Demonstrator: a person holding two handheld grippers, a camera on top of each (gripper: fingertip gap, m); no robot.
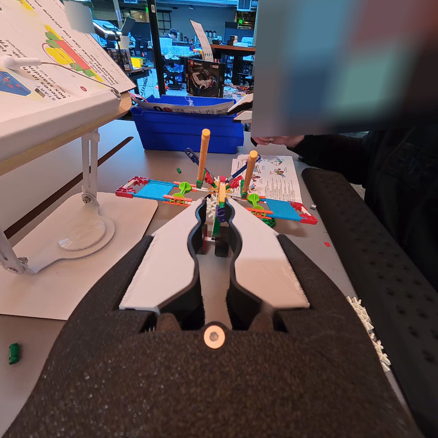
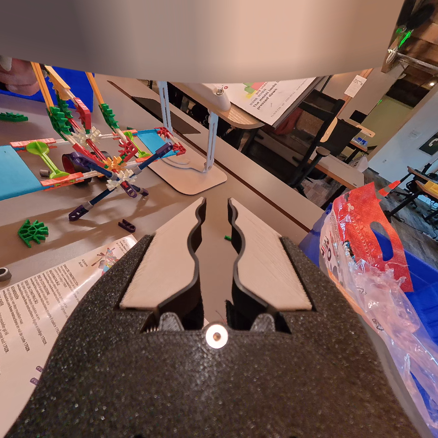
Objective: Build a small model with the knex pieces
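Note:
A colourful rod-and-connector model (image 1: 221,189) with two blue wing panels and two upright orange rods stands on the grey table. My left gripper (image 1: 216,202) is closed around its central body, with a white fingertip on each side of the green and purple parts. In the right wrist view the model (image 2: 113,163) sits to the upper left. My right gripper (image 2: 216,201) is narrowly open and empty, above bare table and right of the model. It also shows in the left wrist view (image 1: 239,111), above the blue bin.
A blue bin (image 1: 189,135) stands behind the model, with a plastic bag (image 2: 369,260) in it. A white stand (image 1: 90,213) holds a booklet at left. A printed sheet (image 2: 47,296), a green connector (image 2: 33,231) and a purple piece (image 2: 128,225) lie loose. A black perforated surface (image 1: 379,260) lies at right. Some 25 centimetres of space lies between my two pairs of fingers. Both grippers' tips are roughly 20 centimetres from the green connector (image 2: 33,231).

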